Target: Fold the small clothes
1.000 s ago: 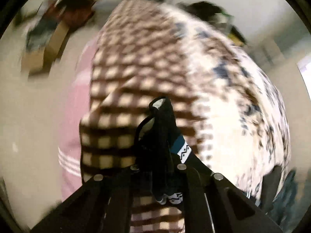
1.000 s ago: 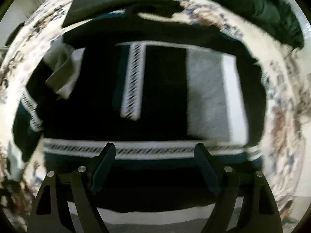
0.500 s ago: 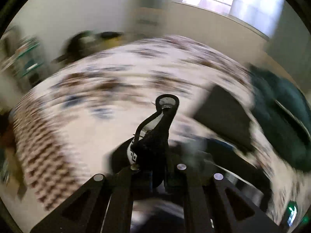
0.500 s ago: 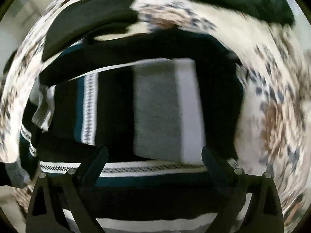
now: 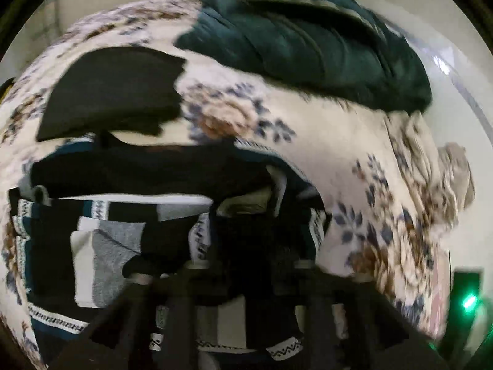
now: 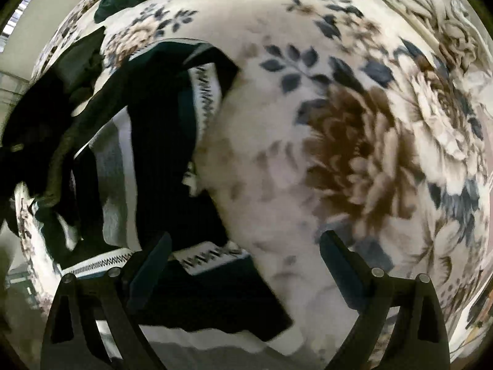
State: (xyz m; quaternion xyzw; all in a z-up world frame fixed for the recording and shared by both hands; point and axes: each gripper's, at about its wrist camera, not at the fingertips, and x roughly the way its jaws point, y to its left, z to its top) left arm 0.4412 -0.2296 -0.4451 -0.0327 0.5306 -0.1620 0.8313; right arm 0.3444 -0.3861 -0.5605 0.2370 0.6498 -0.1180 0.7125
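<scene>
A black, teal, grey and white striped knit sweater (image 5: 123, 234) lies spread on a floral blanket (image 5: 308, 141). My left gripper (image 5: 246, 265) is shut on a bunched black part of the sweater and holds it low over the garment. In the right wrist view the sweater (image 6: 160, 141) lies at the left. My right gripper (image 6: 243, 265) is open and empty, its left finger over the sweater's right edge and its right finger over bare blanket (image 6: 354, 141).
A folded black garment (image 5: 114, 92) lies on the blanket behind the sweater. A dark green bundle of fabric (image 5: 308, 43) lies at the far right. The blanket's edge drops off at the right (image 5: 456, 185). A device with a green light (image 5: 468, 302) shows at the lower right.
My left gripper has swung round from facing the room to facing the bed, carrying the gripped sweater part down over the garment. My right gripper has shifted right, off the sweater's middle to its edge.
</scene>
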